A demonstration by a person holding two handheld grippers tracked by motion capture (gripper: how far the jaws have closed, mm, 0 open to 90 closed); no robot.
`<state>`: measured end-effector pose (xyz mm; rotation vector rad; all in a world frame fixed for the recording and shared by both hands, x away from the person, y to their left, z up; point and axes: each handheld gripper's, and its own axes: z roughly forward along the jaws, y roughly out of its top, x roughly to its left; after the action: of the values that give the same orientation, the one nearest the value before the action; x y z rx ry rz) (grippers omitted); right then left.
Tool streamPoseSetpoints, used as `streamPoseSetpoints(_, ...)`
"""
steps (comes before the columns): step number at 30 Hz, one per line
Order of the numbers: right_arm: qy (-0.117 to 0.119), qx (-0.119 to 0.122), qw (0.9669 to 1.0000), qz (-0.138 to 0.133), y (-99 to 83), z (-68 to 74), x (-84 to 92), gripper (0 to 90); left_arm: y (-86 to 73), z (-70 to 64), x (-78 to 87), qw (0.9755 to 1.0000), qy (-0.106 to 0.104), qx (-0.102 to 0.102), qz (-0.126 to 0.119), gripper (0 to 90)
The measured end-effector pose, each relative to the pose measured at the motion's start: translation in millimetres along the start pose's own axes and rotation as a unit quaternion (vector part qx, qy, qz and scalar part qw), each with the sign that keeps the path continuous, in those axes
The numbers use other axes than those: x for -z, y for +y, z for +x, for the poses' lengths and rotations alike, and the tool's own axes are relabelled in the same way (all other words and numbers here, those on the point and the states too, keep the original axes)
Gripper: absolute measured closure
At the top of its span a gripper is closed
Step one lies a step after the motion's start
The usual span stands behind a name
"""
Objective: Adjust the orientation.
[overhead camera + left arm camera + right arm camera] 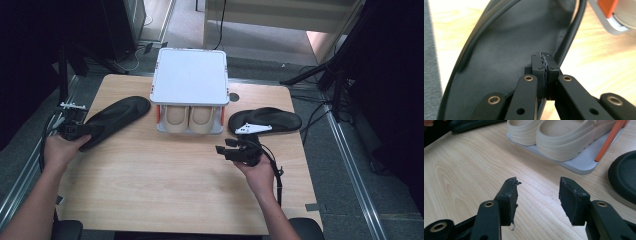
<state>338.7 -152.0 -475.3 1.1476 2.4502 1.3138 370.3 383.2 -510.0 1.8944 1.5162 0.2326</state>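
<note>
A black slipper [117, 117] lies at the table's left, toe toward the rack. My left gripper [84, 131] is at its heel end. In the left gripper view its jaws [544, 61] are pressed together on the slipper's [506, 45] raised side rim. My right gripper [225, 145] hovers over the table in front of the rack. Its jaws [537, 192] stand wide apart with only bare wood between them. A second black slipper [272, 120] lies to the right of the rack, and its edge [624, 177] appears in the right gripper view.
A small two-level rack with a white top [190, 75] stands at the table's back centre. A pair of beige clogs [189, 119] sits on its lower shelf [584, 163]. Cables and dark stands surround the table [165, 190].
</note>
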Motion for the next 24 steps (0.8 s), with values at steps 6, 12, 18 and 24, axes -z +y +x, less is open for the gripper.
streamPoseSetpoints(6,0.002,-0.001,1.0,0.001,1.2,1.1,-0.3,50.3,-3.0,-15.4,-0.3,0.9999,-0.008,-0.011,0.01,89.8)
streamPoseSetpoints(12,0.005,0.0,1.0,-0.001,2.1,0.7,0.4,50.2,-4.2,-32.1,-4.3,0.9993,-0.026,-0.016,0.02,89.7)
streamPoseSetpoints(18,0.006,-0.001,1.0,-0.003,2.6,0.4,1.6,50.2,-3.5,-47.4,-10.2,0.9989,-0.034,-0.02,0.027,89.8)
streamPoseSetpoints(24,0.006,-0.001,1.0,-0.005,2.8,0.0,2.2,50.2,0.0,-62.7,-17.6,0.9984,-0.043,-0.021,0.029,89.8)
